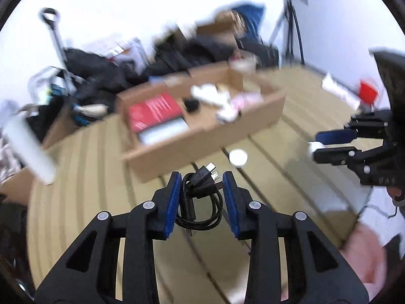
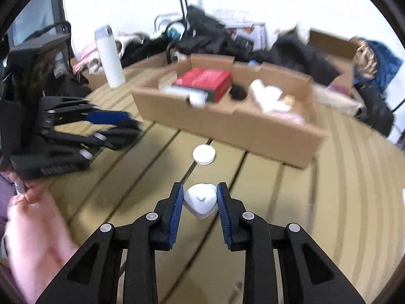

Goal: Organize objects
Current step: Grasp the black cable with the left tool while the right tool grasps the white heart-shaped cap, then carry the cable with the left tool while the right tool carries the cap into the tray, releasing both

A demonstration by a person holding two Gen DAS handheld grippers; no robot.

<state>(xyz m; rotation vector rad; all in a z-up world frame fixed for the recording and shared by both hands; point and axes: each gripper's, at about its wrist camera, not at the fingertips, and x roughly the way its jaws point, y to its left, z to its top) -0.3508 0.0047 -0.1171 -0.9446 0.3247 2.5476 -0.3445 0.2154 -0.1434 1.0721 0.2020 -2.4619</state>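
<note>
My left gripper [image 1: 202, 192] is shut on a coiled black USB cable [image 1: 200, 197] and holds it above the slatted wooden table [image 1: 88, 177]. My right gripper [image 2: 199, 200] is shut on a small white rounded charger [image 2: 200, 199]; it also shows at the right of the left wrist view [image 1: 316, 147]. An open cardboard box [image 2: 227, 121] lies ahead, holding a red box [image 2: 205, 81], white items and a black object. A white round disc [image 2: 204, 154] lies on the table in front of the box. The left gripper appears at the left of the right wrist view [image 2: 126, 124].
A white bottle [image 2: 110, 55] stands at the table's far left. Black bags and clothes [image 2: 202, 35] pile behind the box, with another cardboard box [image 2: 336, 50] at the back right. A tripod [image 1: 291, 25] stands by the wall. A pink sleeve [image 2: 33, 240] is at the left.
</note>
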